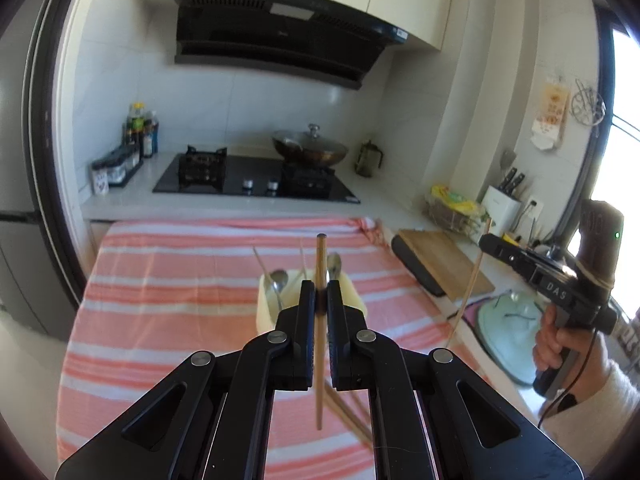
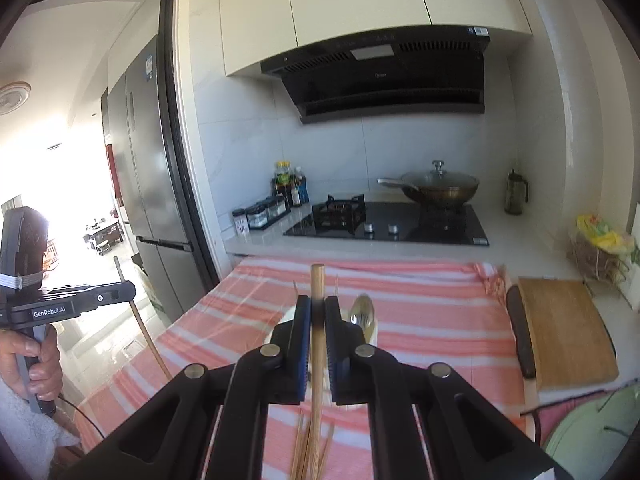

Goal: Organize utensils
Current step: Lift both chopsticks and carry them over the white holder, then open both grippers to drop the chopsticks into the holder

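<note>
We hold the black left gripper (image 1: 320, 294) pinched on a long wooden chopstick (image 1: 320, 332), upright, above the pink-and-white striped cloth (image 1: 172, 280). Our black right gripper (image 2: 318, 310) likewise clamps a second wooden chopstick (image 2: 317, 344) upright over that cloth. On the cloth, just beyond both claws, stands a cream plastic utensil holder (image 1: 266, 304) with metal spoons (image 1: 278, 280) in it. More loose wooden chopsticks (image 2: 308, 448) lie on the cloth beneath the right gripper.

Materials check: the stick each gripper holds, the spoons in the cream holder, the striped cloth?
Light brown chopstick in left gripper; another in right gripper: likely bamboo or wood, matte grain. Shiny grey spoons: probably steel. Pink-white striped cloth: woven fabric.
</note>
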### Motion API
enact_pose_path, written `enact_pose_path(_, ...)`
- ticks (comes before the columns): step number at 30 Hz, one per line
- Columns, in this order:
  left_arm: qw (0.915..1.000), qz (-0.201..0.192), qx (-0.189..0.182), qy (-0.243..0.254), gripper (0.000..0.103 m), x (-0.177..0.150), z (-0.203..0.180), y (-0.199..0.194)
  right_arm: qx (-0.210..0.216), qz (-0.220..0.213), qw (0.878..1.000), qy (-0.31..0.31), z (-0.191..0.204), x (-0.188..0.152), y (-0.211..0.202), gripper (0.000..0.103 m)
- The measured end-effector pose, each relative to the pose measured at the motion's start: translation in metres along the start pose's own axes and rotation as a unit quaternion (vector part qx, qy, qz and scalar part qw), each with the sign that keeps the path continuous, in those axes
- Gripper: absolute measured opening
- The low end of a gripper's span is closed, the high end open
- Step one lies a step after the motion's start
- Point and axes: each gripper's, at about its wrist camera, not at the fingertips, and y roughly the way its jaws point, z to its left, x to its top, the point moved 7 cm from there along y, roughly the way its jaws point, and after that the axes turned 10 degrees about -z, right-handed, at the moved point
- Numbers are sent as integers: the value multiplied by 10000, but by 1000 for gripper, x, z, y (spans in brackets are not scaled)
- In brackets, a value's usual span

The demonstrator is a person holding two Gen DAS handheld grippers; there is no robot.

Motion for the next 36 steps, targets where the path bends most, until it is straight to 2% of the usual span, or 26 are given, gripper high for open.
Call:
enact_pose_path(3, 9995, -294, 106, 27, 4, 35, 3, 26, 7, -330, 9993, -185, 5, 32, 32, 7)
enact_pose_path(5, 9988, -442, 213, 41, 4, 47, 6, 47, -26, -517, 9981, -336, 6, 45, 56, 7)
enact_pose_path(8, 9978, -522, 403, 36, 4, 51, 13, 83, 16, -752, 9963, -418, 4, 49, 92, 7)
enact_pose_path(10, 9981, -377, 491, -4, 4, 41, 20, 109, 70, -800, 9958, -446, 2, 41, 117, 7)
enact_pose_path(13, 9985, 113, 505, -179, 4, 16, 32, 150, 140, -453, 9983, -347, -5, 12, 158, 7)
enact_pose_path(17, 9946, 783, 586, -359, 4, -26, 48, 195, 321, 384, 9987, -80, -16, -43, 204, 7)
enact_pose_path(22, 9906, 1184, 620, -296, 5, -66, 51, 217, 545, 1052, 9929, 85, -18, -88, 227, 10)
enact_pose_path(23, 9901, 1233, 607, -274, 7, -70, 50, 216, 550, 1127, 9920, 108, -18, -92, 227, 14)
enact_pose_path(24, 9898, 1285, 568, -255, 17, -75, 48, 214, 561, 1163, 9915, 150, -19, -94, 225, 18)
enact_pose_path(25, 9894, 1338, 518, -229, 33, -79, 46, 208, 551, 1136, 9918, 196, -20, -94, 220, 28)
enact_pose_path(26, 9892, 1370, 499, -171, 44, -82, 43, 202, 533, 1084, 9924, 229, -22, -93, 212, 35)
enact_pose_path(27, 9889, 1397, 501, -65, 62, -86, 41, 192, 503, 1047, 9929, 250, -23, -92, 202, 37)
enact_pose_path(28, 9887, 1412, 505, 64, 71, -91, 39, 182, 459, 1037, 9932, 272, -25, -92, 189, 39)
enact_pose_path(30, 9863, 1558, 430, 330, 80, -110, 34, 158, 301, 1074, 9934, 275, -27, -97, 162, 46)
enact_pose_path(31, 9837, 1699, 378, 443, 85, -123, 31, 147, 208, 1097, 9934, 256, -28, -103, 143, 52)
enact_pose_path(32, 9808, 1843, 337, 544, 87, -138, 28, 134, 111, 1131, 9933, 219, -29, -110, 127, 56)
enact_pose_path(34, 9728, 2180, 353, 699, 87, -175, 25, 110, -57, 1282, 9917, 98, -30, -134, 91, 57)
enact_pose_path(36, 9669, 2400, 532, 688, 87, -211, 24, 85, -240, 1472, 9888, -25, -33, -164, 57, 57)
